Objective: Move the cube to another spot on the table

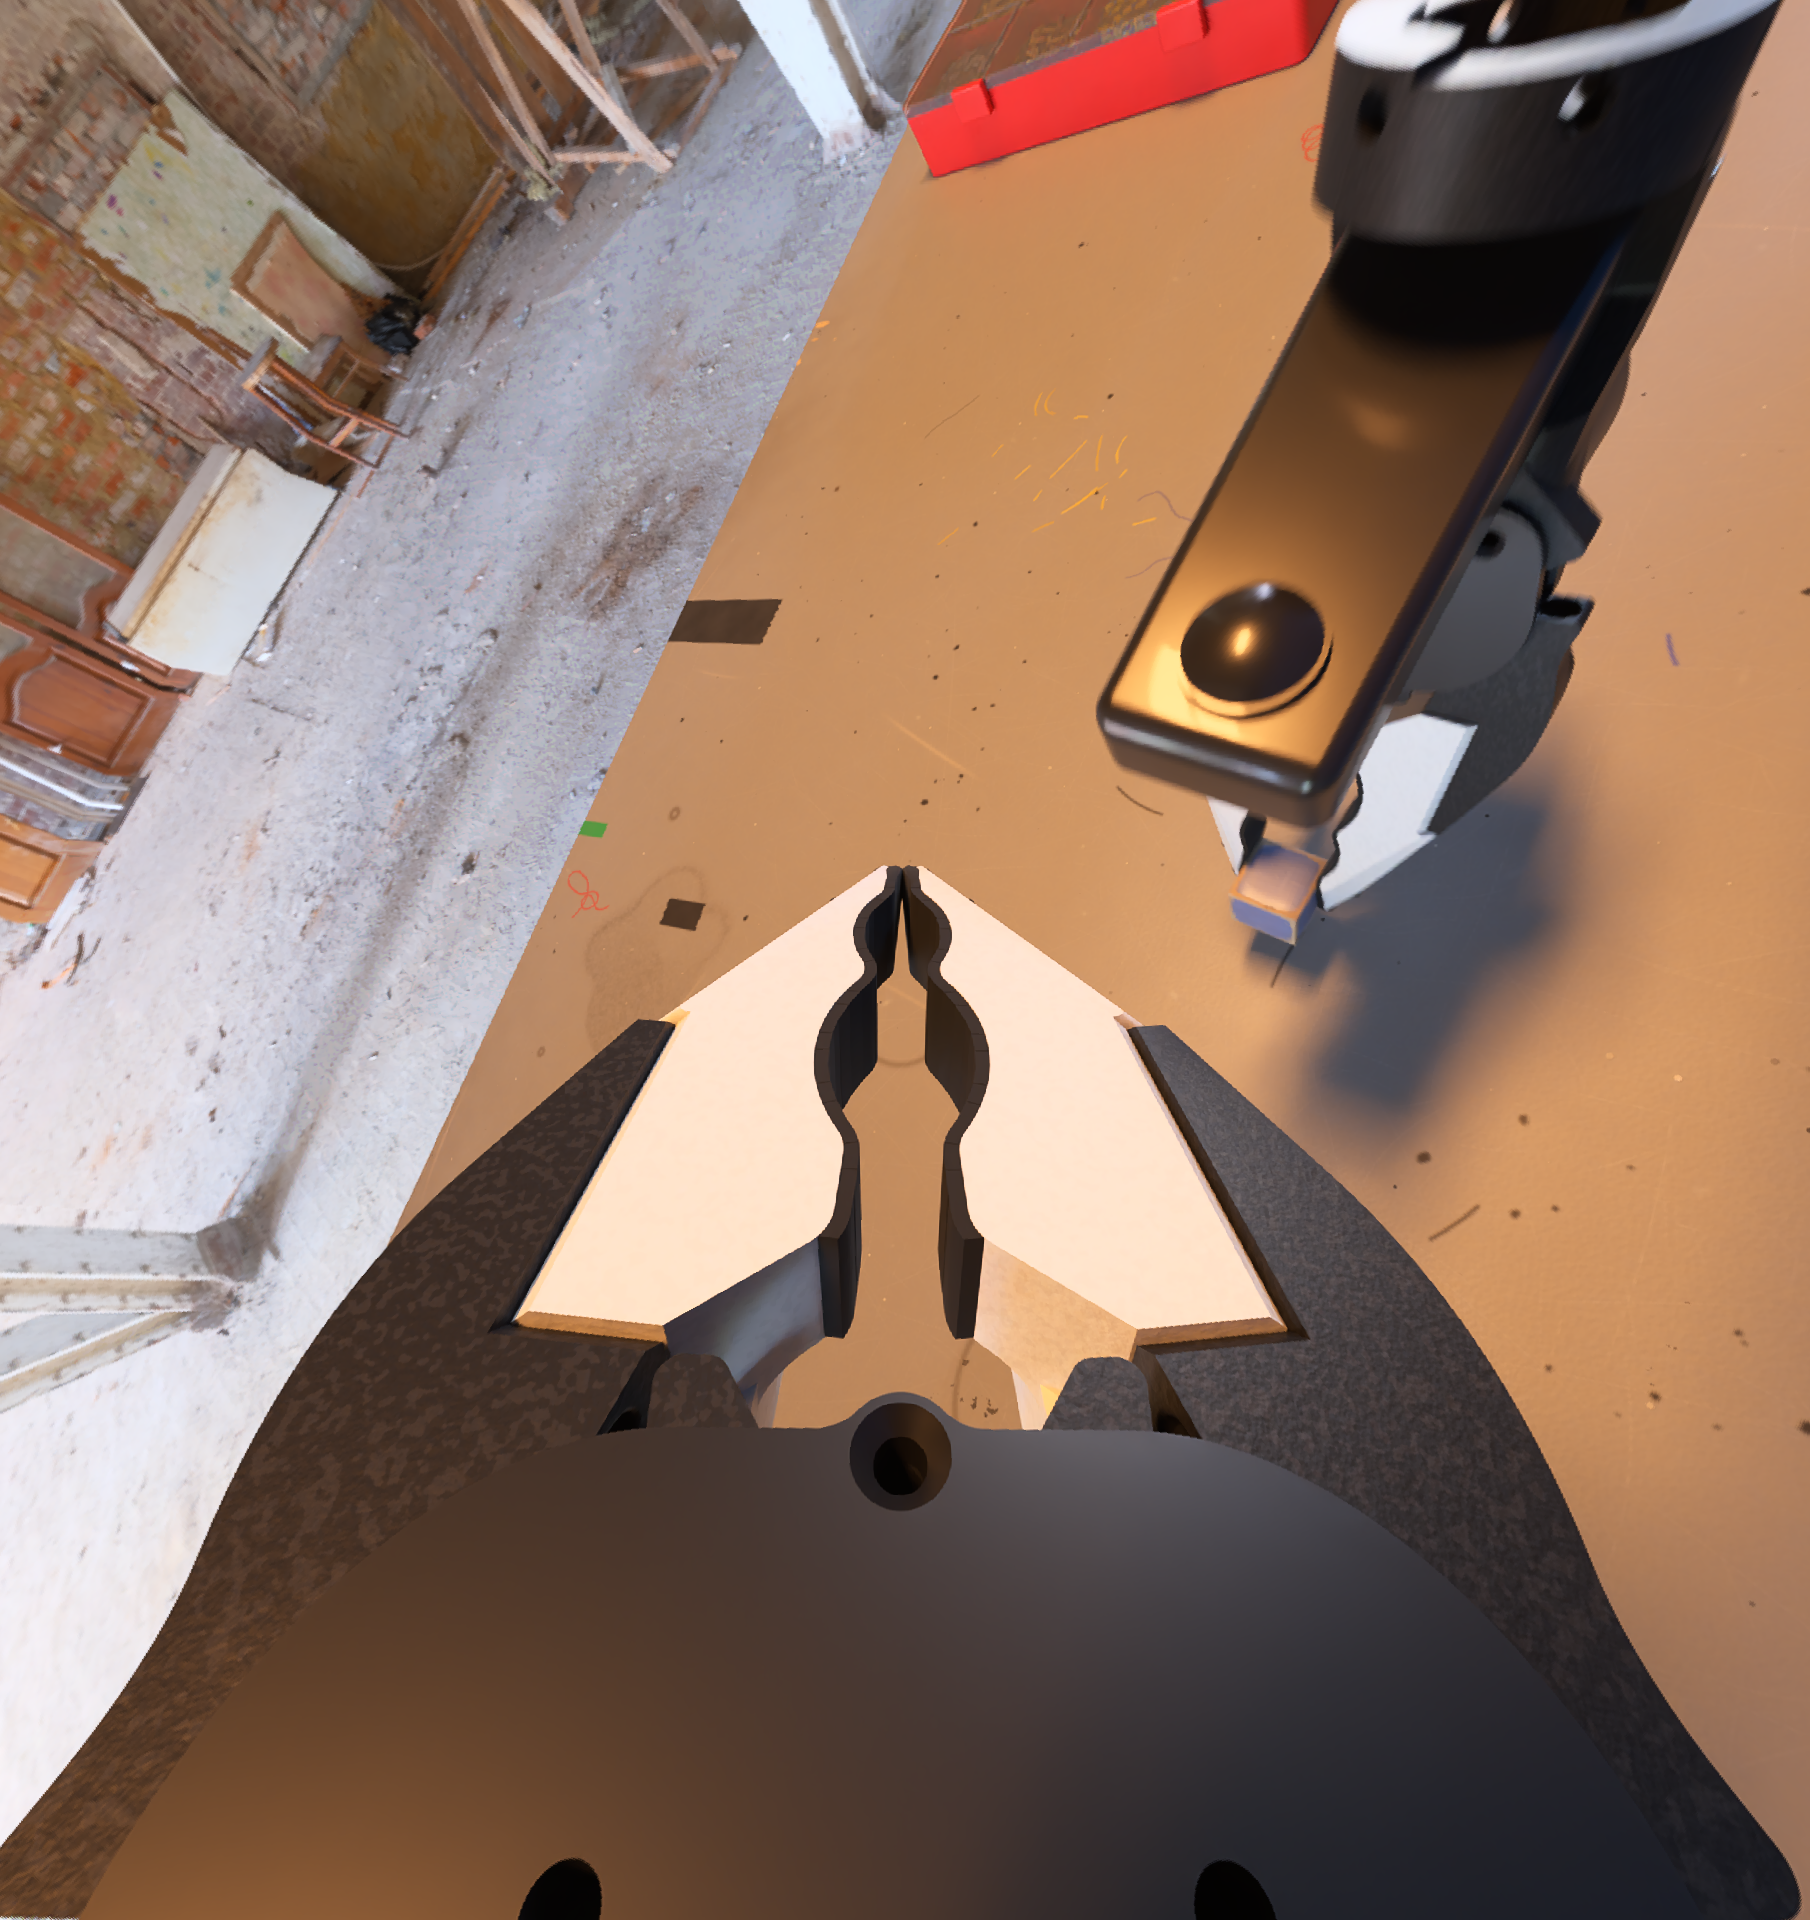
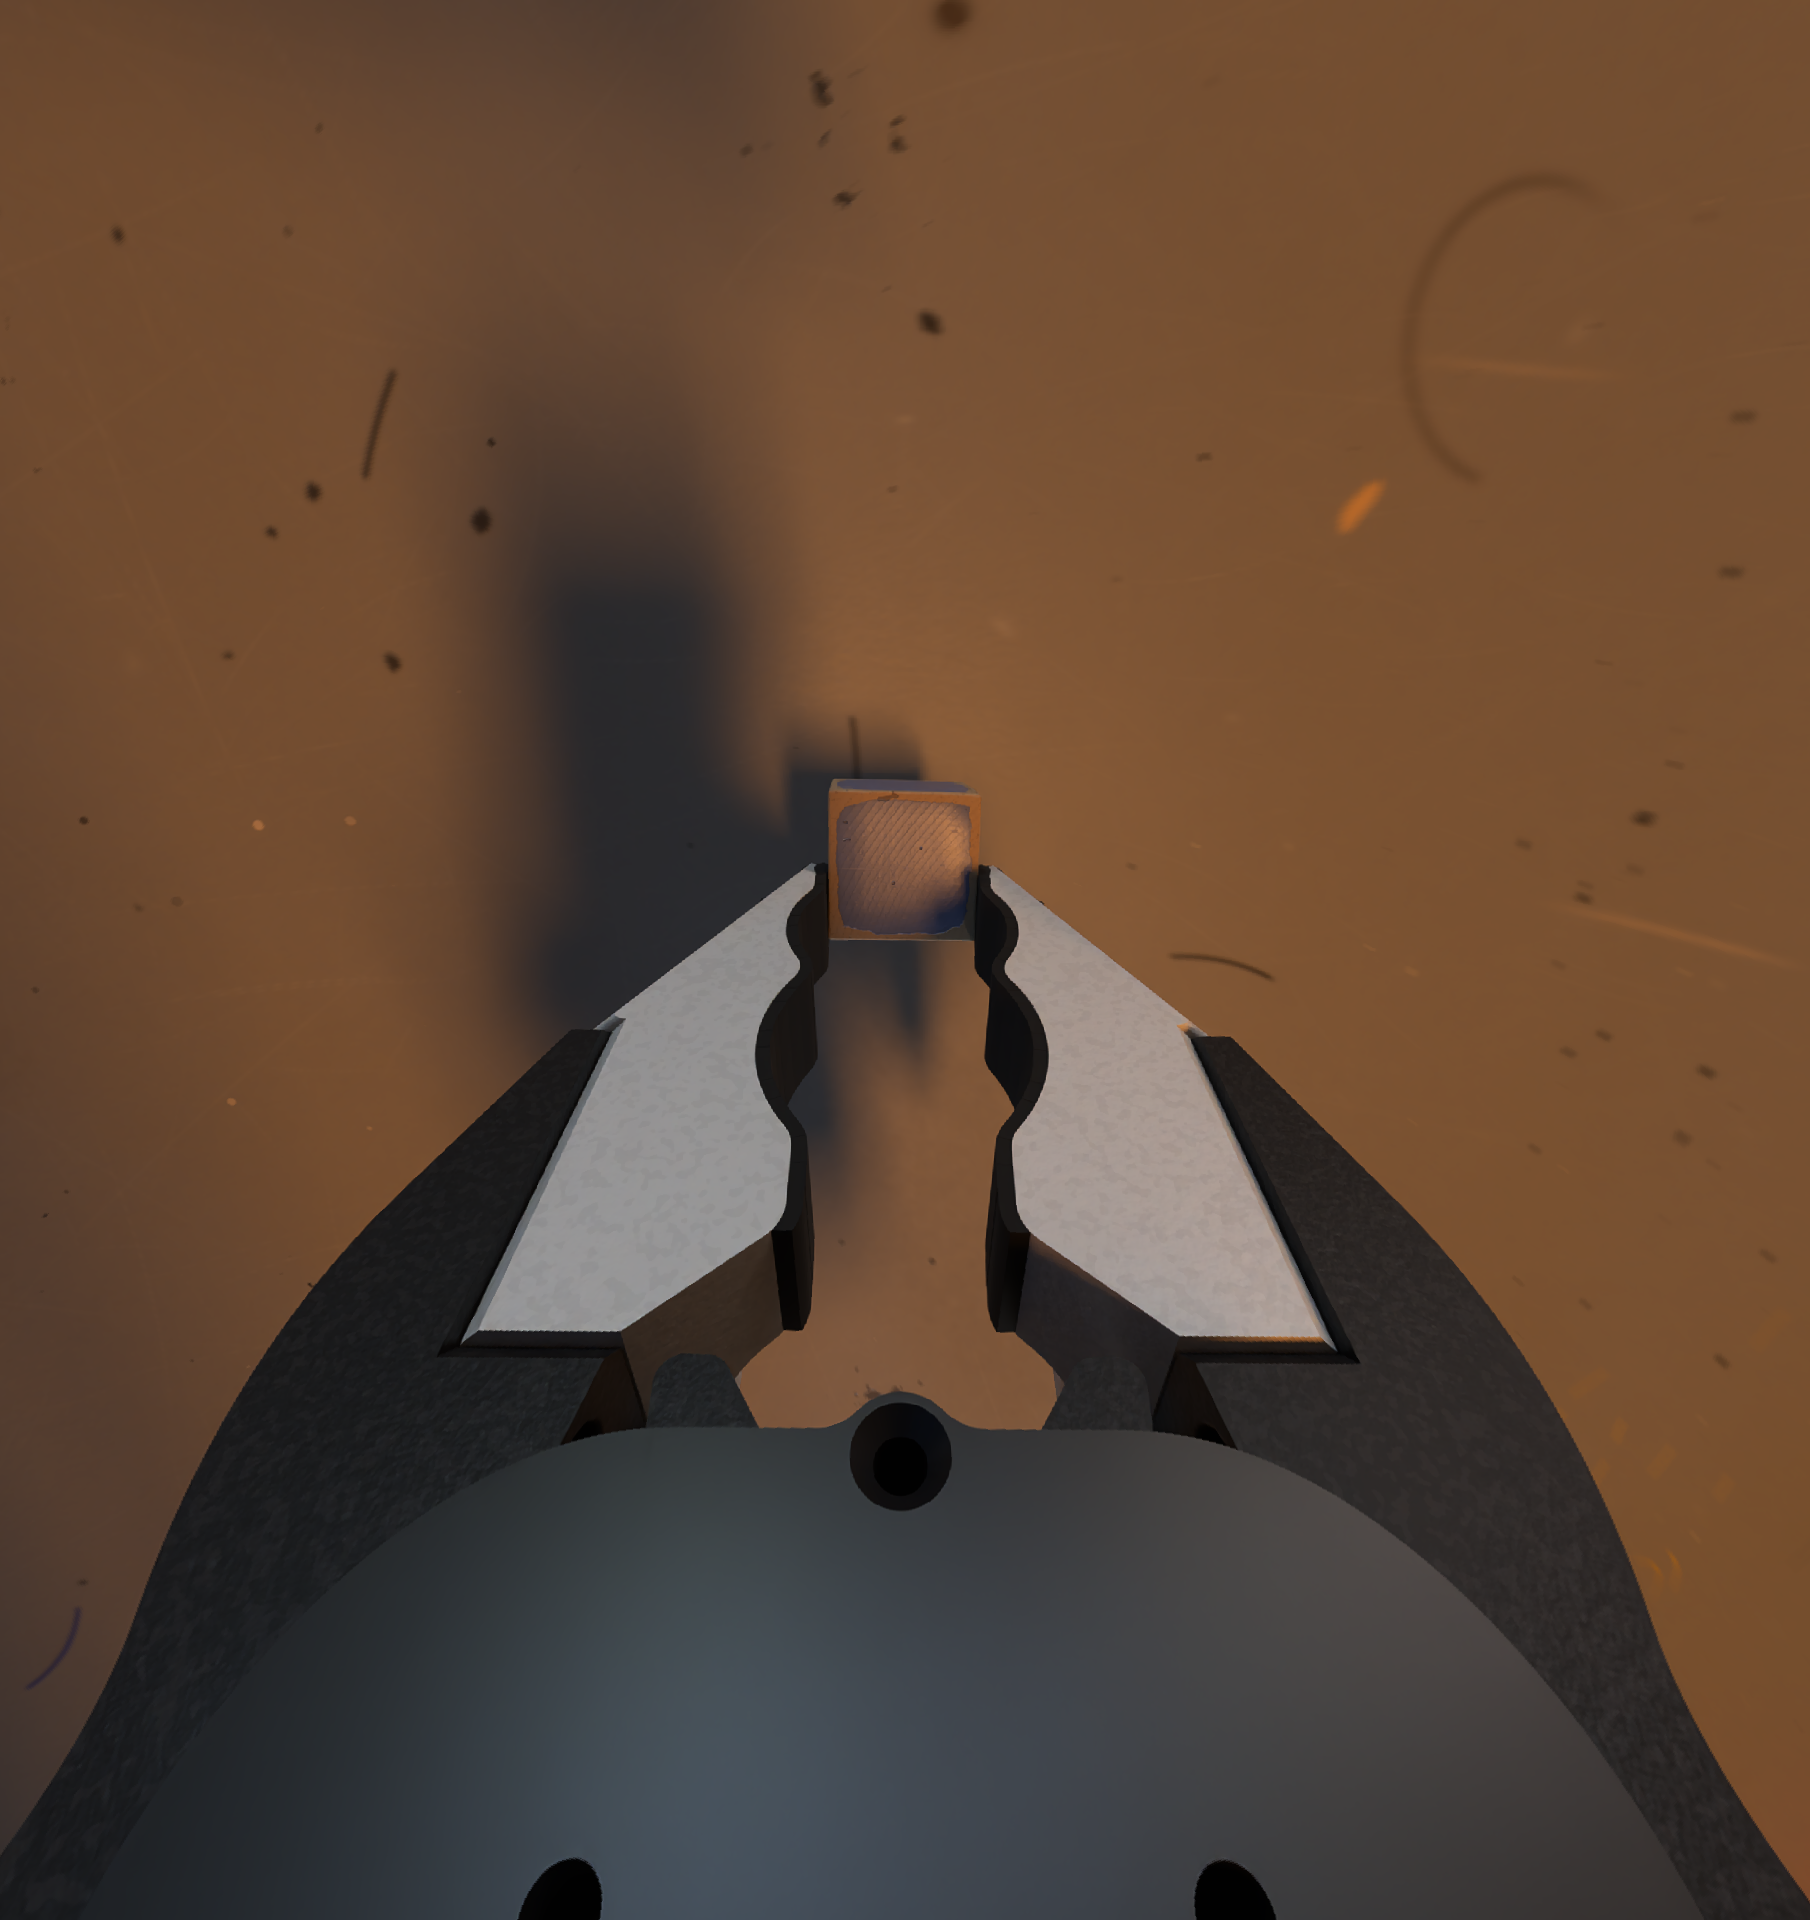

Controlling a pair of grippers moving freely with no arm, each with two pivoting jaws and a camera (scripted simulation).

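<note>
I am pinching the small blue cube [image 2: 901,868] between the tips of my right gripper [image 2: 901,883], its pale worn face turned toward my camera, and I am holding it over the scuffed brown table [image 2: 1400,727], beside its own dark shadow; whether it is touching the tabletop I cannot tell. My left gripper [image 1: 901,883] is pointing along the table with its tips pressed together on nothing. A red case [image 1: 1088,94] is sitting at the table's far edge, well beyond the cube.
</note>
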